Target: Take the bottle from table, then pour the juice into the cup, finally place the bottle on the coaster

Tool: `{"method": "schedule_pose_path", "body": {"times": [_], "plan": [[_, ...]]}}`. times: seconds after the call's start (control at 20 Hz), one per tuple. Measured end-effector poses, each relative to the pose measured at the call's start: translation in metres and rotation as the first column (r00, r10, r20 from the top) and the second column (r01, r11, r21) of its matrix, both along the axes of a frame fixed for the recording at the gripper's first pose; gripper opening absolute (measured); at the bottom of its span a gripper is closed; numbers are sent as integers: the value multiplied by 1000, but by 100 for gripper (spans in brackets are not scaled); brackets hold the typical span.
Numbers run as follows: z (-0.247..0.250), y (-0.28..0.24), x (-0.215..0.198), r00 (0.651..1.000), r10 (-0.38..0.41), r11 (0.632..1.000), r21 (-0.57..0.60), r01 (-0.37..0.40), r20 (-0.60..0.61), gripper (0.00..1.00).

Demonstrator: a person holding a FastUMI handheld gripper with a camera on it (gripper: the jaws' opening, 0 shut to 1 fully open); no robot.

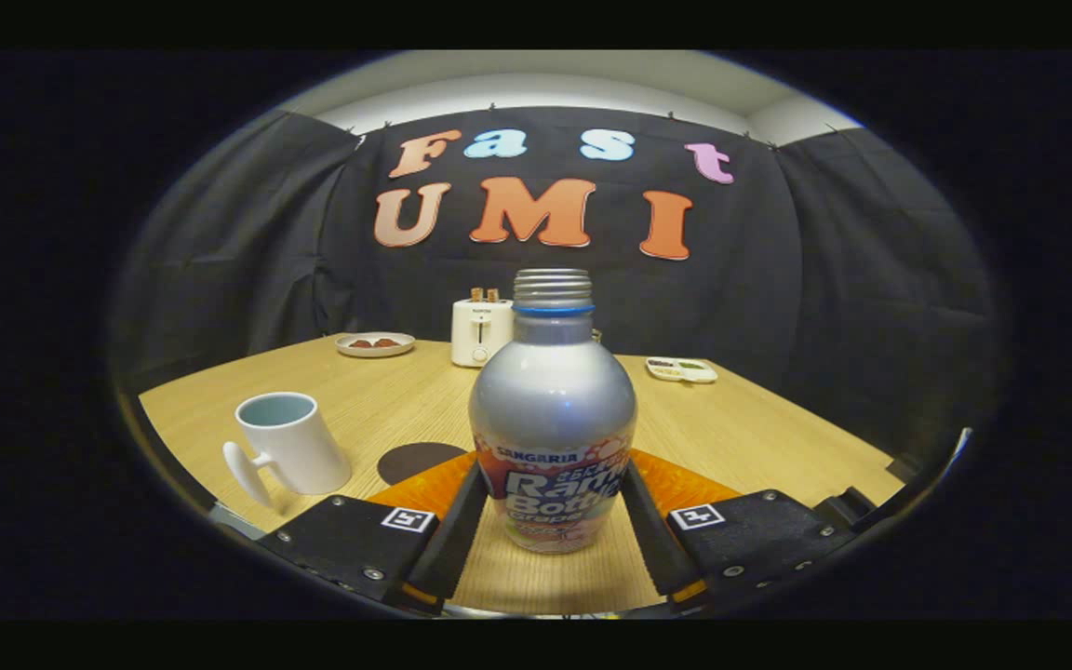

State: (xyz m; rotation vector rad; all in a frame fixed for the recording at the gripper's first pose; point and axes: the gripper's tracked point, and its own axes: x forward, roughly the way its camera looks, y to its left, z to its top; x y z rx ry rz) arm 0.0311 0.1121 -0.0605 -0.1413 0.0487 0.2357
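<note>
The silver juice bottle (552, 428) stands upright and uncapped on the bench (759, 428), between the tool's (552, 521) fingers, which flank its label; whether they press it I cannot tell. The white mug (289, 442) sits at ten o'clock, the dark coaster (415, 459) beside it

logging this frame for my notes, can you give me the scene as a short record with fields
bottle: silver metal bottle, cap off, upright between the tongs' fingers
tongs: fingers against both sides of the bottle's lower body, apparently gripping
cup: white ceramic mug, left of the bottle, looks tilted
coaster: dark round coaster, between mug and bottle
table: light wooden table
far end: white toaster, small plate, small tray
</note>
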Motion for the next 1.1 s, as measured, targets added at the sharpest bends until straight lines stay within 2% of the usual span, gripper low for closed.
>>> {"method": "schedule_pose_path", "body": {"times": [0.25, 0.4, 0.55, 0.7, 0.75, 0.95, 1.1], "plan": [[16, 11, -9, 998, -14, 990, -140, 22, 59, 77], [30, 18, -13, 994, -15, 972, -233, 40, 109, 77], [38, 27, -15, 987, -4, 927, -369, 64, 163, 77], [44, 34, -16, 976, 5, 858, -503, 108, 217, 77], [44, 37, -17, 975, 3, 843, -525, 118, 224, 77], [43, 52, -16, 977, 12, 833, -543, 109, 214, 76], [52, 61, -19, 966, 21, 779, -610, 146, 257, 76]]}}
